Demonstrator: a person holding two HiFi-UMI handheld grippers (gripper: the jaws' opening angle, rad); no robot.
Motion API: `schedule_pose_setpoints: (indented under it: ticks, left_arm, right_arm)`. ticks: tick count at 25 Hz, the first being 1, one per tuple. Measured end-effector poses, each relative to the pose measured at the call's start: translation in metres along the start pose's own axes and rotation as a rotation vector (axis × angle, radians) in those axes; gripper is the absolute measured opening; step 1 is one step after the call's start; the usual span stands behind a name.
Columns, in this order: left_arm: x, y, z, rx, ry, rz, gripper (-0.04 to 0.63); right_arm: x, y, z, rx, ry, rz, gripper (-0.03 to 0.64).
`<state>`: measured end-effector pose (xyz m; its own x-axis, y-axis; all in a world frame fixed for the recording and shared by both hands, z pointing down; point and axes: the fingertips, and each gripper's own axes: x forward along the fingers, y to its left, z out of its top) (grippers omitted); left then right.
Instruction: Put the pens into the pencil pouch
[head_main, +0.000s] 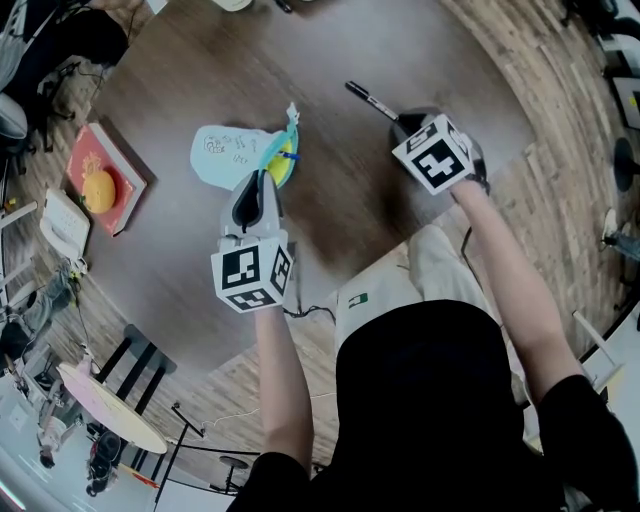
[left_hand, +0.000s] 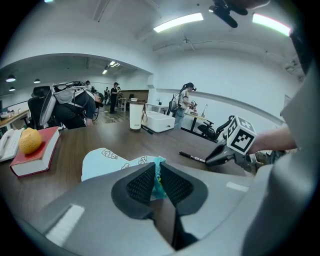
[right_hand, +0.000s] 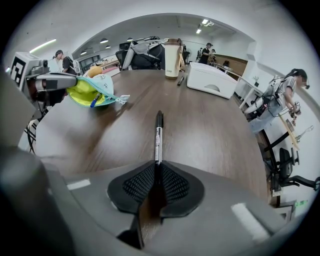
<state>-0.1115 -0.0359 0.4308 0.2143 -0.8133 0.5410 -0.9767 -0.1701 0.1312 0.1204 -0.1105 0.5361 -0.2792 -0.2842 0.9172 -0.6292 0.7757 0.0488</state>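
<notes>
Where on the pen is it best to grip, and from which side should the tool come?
Grip the pen probably by the barrel end nearest the right tool, from above, jaws across its width. It lies flat on the table, thin and long, so only its two long sides are free.

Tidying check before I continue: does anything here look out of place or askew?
Nothing is spilled or damaged. The pencil pouch gapes open, its teal zipper edge pinched by the left gripper; the right gripper grips a black pen. One oddity: an orange fruit sits on the red book.
</notes>
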Motion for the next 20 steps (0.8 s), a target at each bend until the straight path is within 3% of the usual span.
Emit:
schedule_pose_setpoints:
  ticks: [7,13,20]
  left_arm:
    - [-0.001,0.002,0.000,-0.001,-0.004,0.000,0.034]
    - [-0.003,0.002,0.001,-0.004,-0.010,0.008,0.034]
    - [-0.005,0.002,0.002,-0.004,-0.018,0.007,0.034]
  right_arm:
    - [-0.003,0.008,0.000,0.013,-0.019,0.009,0.047]
    - [-0.008,0.022,0.001,0.070,-0.045,0.085,0.046]
    - [-0.026,0.050,0.011,0.034,-0.077,0.137,0.046]
